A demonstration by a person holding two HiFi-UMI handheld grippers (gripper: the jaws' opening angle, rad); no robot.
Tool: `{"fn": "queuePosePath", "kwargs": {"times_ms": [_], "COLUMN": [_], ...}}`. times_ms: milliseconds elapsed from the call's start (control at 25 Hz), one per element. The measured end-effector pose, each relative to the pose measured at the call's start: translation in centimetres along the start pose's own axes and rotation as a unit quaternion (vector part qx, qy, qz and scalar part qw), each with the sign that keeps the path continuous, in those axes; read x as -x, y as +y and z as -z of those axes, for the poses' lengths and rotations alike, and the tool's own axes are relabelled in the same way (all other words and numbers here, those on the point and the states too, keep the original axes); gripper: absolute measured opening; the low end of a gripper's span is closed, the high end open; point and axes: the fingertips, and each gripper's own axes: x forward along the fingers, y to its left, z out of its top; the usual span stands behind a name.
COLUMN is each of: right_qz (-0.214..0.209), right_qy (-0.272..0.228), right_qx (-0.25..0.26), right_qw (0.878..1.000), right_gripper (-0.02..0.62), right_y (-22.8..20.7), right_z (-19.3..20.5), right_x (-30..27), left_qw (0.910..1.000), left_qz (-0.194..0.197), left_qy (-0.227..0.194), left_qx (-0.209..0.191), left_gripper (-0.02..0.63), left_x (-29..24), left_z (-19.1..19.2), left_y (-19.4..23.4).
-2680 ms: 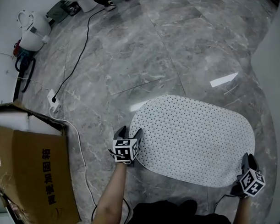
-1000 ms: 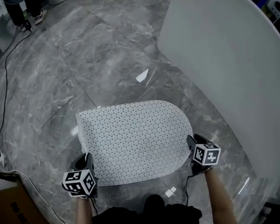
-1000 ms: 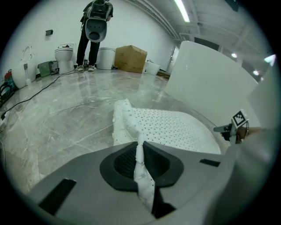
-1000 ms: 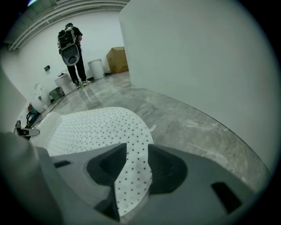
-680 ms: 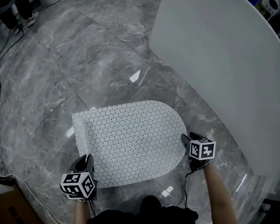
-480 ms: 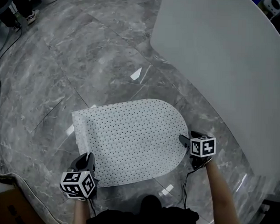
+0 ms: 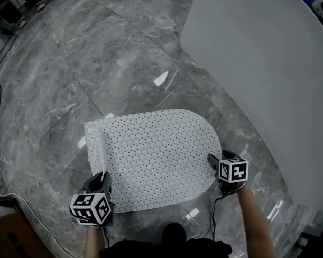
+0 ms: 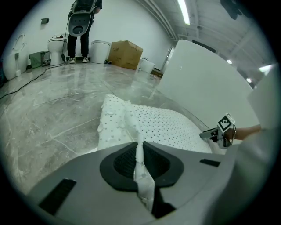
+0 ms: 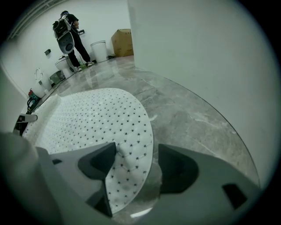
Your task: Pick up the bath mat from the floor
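Two hand-held grippers work opposite ends of a white perforated bath mat (image 7: 150, 157) spread on a grey marble floor (image 7: 100, 60), beside a tall white curved panel (image 7: 269, 76); the left gripper (image 7: 99, 181) sits at the mat's near left corner, the right gripper (image 7: 218, 156) at its rounded right end. Seen in the left gripper view, the left gripper (image 8: 139, 151) has its jaws nearly together, pinching a thin upright fold of the bath mat (image 8: 162, 125), whose edge rises crumpled from the floor just ahead of them. Seen in the right gripper view, the right gripper (image 9: 136, 162) stands wide, its jaws having just been opening; the curved rim of the bath mat (image 9: 96, 118) lies between them, close against the left pad and clear of the right one, with bare floor showing in the gap. Most of the mat lies flat on the marble; a cardboard box (image 8: 125, 48) and a standing person (image 8: 83, 22) are visible far across the room.
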Motion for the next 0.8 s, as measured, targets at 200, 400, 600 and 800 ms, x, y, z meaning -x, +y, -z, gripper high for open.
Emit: {"fn": "queuePosePath", "kwargs": {"times_ms": [200, 400, 600, 800], "right_qz": [-0.003, -0.004, 0.004, 0.005], "right_qy": [0.005, 0.01, 0.013, 0.016], "right_qx": [0.002, 0.003, -0.003, 0.011], "right_qw": [1.0, 1.0, 1.0, 1.0], "right_gripper": [0.276, 0.258, 0.194, 0.082], "right_y": [0.4, 0.5, 1.2, 2.6], "right_z": [0.0, 0.0, 0.0, 0.0], "right_x": [0.0, 0.0, 0.0, 0.2], "left_qw": [1.0, 1.0, 0.9999, 0.9998], "left_qz": [0.004, 0.003, 0.003, 0.0], "left_qy": [0.004, 0.001, 0.0, -0.004], "left_qx": [-0.001, 0.005, 0.012, 0.019], "left_gripper": [0.023, 0.023, 0.023, 0.023], "left_x": [-0.4, -0.3, -0.1, 0.2], "left_z": [0.2, 0.1, 0.2, 0.2], "left_y": [-0.3, 0.1, 0.4, 0.9]}}
